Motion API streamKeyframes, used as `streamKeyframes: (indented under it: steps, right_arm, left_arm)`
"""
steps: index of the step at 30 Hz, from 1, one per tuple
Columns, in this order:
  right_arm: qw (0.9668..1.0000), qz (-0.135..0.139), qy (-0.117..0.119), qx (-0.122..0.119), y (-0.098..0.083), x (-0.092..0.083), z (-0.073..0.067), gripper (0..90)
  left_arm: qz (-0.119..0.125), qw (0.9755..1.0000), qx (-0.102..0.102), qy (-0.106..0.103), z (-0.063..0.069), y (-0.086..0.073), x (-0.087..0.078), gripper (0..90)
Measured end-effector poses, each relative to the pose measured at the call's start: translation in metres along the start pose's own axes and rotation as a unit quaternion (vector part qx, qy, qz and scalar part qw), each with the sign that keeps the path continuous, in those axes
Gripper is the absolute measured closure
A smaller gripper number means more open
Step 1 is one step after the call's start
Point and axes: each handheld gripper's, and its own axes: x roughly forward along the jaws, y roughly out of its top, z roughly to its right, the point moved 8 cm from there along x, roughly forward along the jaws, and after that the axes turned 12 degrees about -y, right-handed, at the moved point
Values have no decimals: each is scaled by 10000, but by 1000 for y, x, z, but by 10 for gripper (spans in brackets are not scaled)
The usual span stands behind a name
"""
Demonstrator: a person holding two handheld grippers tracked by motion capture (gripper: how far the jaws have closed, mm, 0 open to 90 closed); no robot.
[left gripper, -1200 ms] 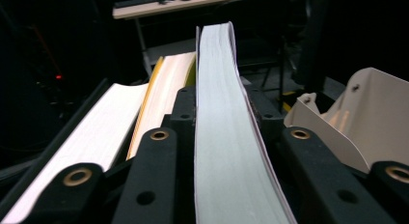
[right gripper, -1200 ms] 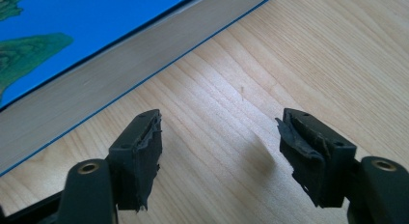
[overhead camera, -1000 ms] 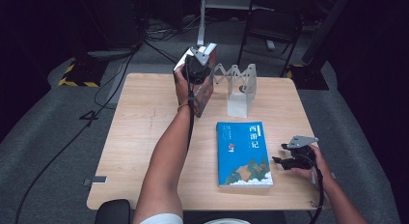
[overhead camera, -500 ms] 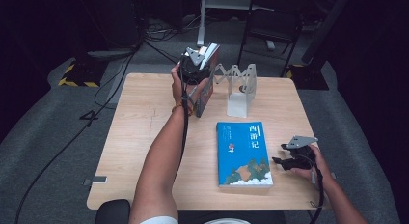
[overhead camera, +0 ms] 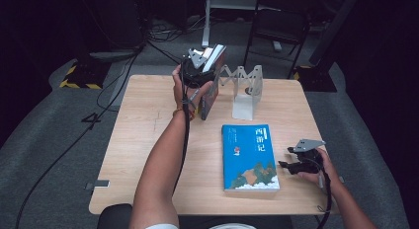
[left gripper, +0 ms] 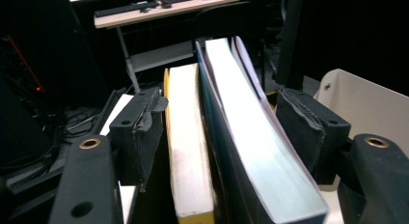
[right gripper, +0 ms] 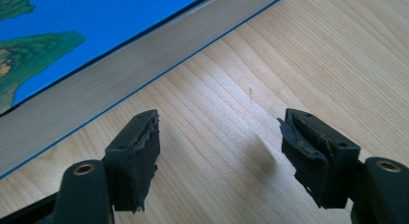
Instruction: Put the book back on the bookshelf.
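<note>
Your left gripper (left gripper: 226, 137): jaws just opening, two upright books (left gripper: 251, 137) between, pads clear | your right gripper (right gripper: 222, 156): open over counter (right gripper: 241, 89) beside blue book (right gripper: 72, 35)

Three books: two upright books (left gripper: 226, 137), one flat blue book (overhead camera: 249, 157); one metal bookend (overhead camera: 245, 91).

The blue book (overhead camera: 249, 157) lying flat before me bears the title 西游记 in white characters at its cover's upper right. I read nothing else.
</note>
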Motion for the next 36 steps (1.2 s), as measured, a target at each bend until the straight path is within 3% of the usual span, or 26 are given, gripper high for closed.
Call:
streamKeyframes:
  steps: [9, 18, 36]
  right_arm:
    - [10000, 6, -6, -6, 0, 0, 0, 305]
    - [10000, 2, -9, -18, 0, 0, 0, 304]
    - [9999, 96, -36, 52, 3, -4, 1, 302]
  left_arm:
    - [-9, 10000, 39, -83, 5, -1, 0, 333]
    - [37, 9997, 50, -251, 10, 2, -14, 300]
    - [-61, 9965, 188, -811, 27, -14, -63, 247]
